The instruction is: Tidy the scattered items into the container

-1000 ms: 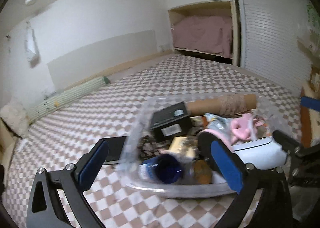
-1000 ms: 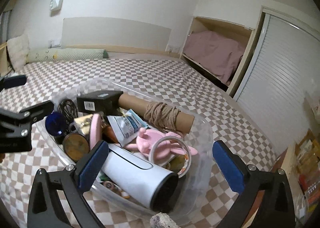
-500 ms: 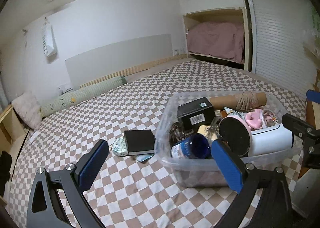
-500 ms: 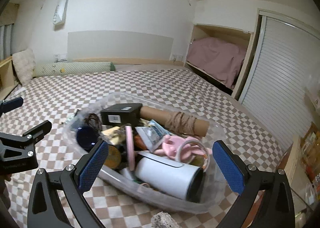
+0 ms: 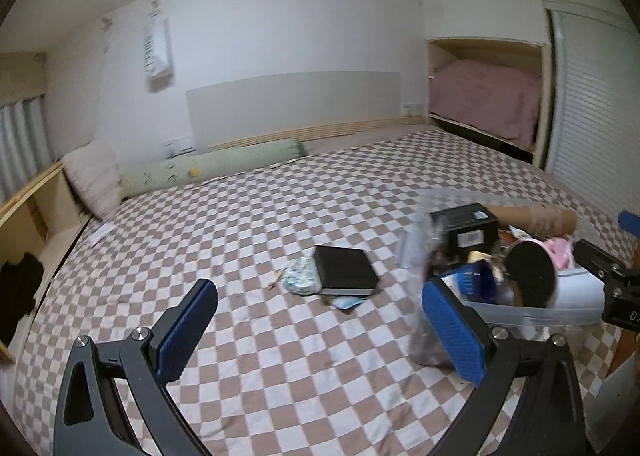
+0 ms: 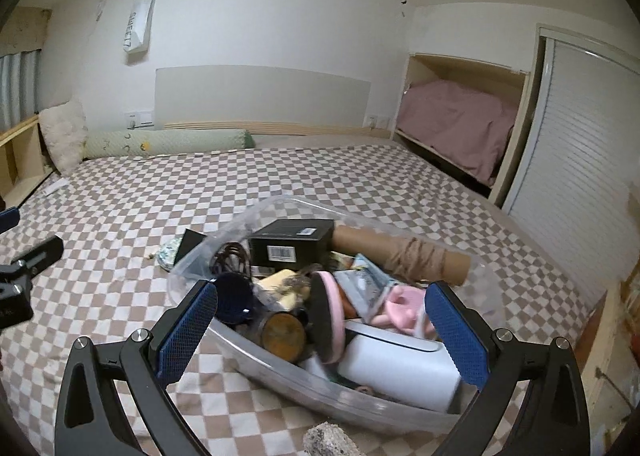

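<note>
Lying left of the container point(image 5: 520, 312), the stiff, light black box point(image 5: 345, 271) is best pinched across its edges; both grippers point(image 5: 320, 332) point(image 6: 320, 332) are spread, empty.

Black claw point(image 5: 320, 332) arms, blue textured pads point(image 5: 186, 330), silver screws.

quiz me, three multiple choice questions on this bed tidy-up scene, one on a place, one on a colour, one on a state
1. Where is the black book?
A. inside the container
B. on the checkered bedspread beside the container
C. in a gripper

2. What colour is the bolster by the headboard?
A. pale green
B. red
C. black

3. How is the left gripper?
A. shut on the book
B. shut on nothing
C. open and empty

Answers: 1 B, it lies on the bedspread outside the container. 2 A, its cover is pale green. 3 C, the jaws stand wide apart.
</note>
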